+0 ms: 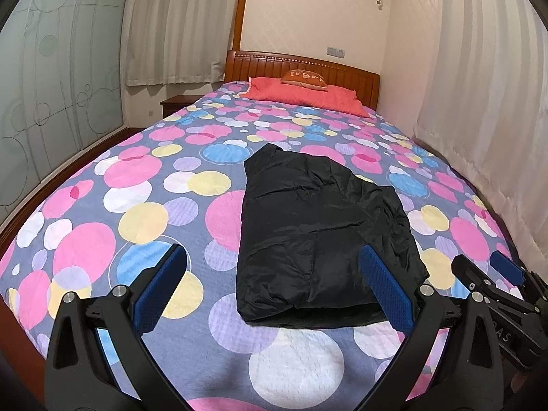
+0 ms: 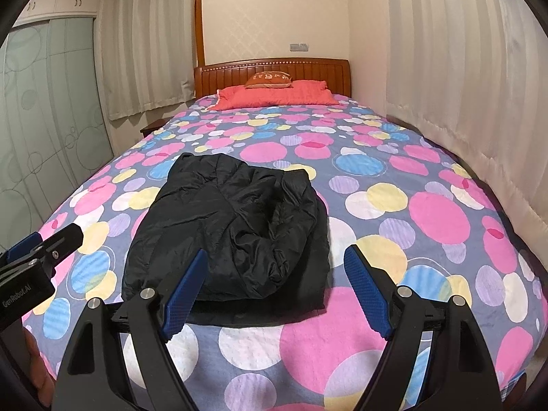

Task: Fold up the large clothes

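A black jacket (image 1: 318, 239) lies folded into a rough rectangle on the bed (image 1: 102, 205), well short of the red pillow (image 1: 304, 97) at the headboard (image 1: 308, 66) and close to the foot edge where I stand with the rig. I take it to be placed there because that end is within reach of both grippers and the spotted bedspread gives a broad, soft surface to fold on.

My left gripper (image 1: 274, 284) hangs above the near edge of the jacket with its jaws wide apart and nothing between them; the blue pads touch no cloth. My right gripper (image 2: 274, 284) hangs the same way on the other side of the jacket, jaws spread wide and empty. Both point down toward the jacket's near hem, which I judge to be a pause clear of the cloth: either the fold is finished or another fold is about to be lined up. The jacket's far right corner is still bunched and puffy, so one more flattening pass may be needed.

Readable writing is scarce. The body of the left gripper, seen from the right wrist, carries the words "GenRobot.AI". The small orange cushion (image 2: 268, 79) on the red pillow bears light lettering that I cannot make out.
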Tool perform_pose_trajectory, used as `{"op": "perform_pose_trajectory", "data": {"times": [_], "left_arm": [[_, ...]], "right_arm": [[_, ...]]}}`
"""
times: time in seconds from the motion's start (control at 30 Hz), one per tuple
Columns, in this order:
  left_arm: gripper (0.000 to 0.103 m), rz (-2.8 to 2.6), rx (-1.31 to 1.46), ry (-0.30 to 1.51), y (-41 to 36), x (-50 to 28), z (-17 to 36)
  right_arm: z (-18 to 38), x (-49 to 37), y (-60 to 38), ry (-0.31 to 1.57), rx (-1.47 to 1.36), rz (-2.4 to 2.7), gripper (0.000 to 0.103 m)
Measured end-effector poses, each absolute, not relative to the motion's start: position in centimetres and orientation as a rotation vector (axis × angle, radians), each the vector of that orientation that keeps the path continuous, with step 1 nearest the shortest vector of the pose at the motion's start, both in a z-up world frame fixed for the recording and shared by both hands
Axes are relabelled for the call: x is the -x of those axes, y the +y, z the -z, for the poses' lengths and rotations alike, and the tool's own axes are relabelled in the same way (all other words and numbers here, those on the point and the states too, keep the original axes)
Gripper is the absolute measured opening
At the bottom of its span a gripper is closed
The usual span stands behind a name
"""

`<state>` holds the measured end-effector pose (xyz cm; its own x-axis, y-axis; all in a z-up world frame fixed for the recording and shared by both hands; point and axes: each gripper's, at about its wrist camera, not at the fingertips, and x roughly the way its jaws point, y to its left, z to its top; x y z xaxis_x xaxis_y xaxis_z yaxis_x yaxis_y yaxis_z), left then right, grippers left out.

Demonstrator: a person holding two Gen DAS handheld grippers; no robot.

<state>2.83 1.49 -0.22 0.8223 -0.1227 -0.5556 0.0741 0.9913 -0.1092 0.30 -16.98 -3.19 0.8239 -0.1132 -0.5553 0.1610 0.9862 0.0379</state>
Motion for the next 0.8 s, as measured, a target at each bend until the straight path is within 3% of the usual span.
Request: {"op": "perform_pose_trajectory", "data": {"times": [0.8], "left_arm": [[0.101,0.109,0.089,0.621,0.94,-3.53,0.78]], "right_arm": [[3.91,-0.84,-16.46,0.600,-0.091,0.142,0.080]]}}
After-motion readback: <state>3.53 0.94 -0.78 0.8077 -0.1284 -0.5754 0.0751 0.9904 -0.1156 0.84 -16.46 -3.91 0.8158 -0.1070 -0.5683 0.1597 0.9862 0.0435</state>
